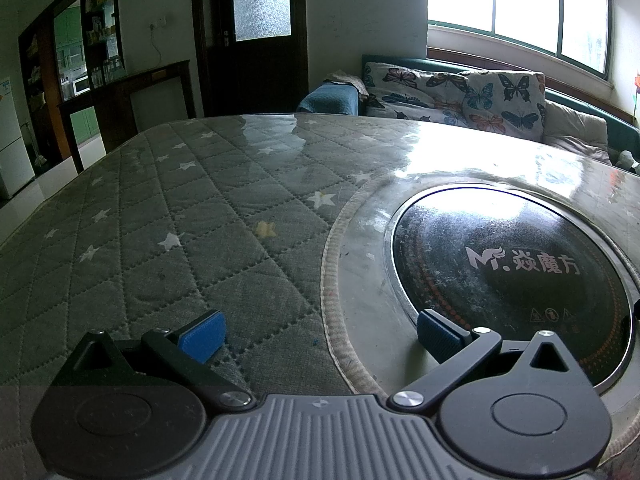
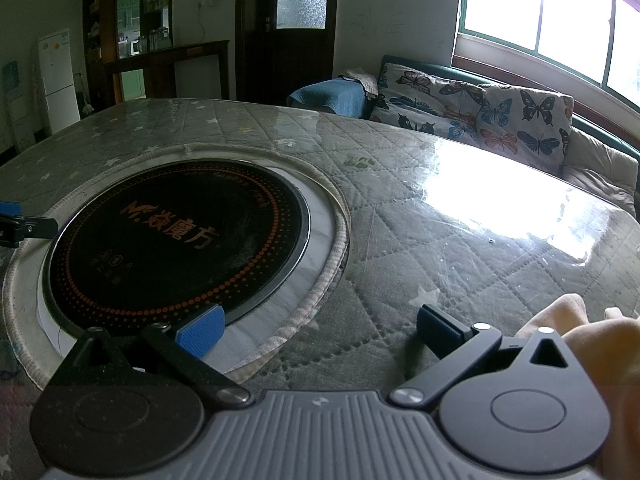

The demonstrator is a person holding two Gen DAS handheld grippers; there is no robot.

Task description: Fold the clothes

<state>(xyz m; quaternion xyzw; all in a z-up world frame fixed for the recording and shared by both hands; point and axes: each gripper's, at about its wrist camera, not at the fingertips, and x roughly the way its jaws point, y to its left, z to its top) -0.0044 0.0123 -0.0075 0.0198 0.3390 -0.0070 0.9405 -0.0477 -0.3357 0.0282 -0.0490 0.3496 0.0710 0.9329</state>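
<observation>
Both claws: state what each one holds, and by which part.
Nothing is held. The left claw and the right claw are both open, with only the quilted table cover between their blue pads.

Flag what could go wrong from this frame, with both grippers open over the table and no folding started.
1. The only cloth in view is a pale orange fabric at the right gripper's far right edge; a grab could miss it.
2. The left gripper hovers by the round cooktop; whether it is hot cannot be told.
3. The glossy clear cover over the quilted table may let fabric slide.
</observation>
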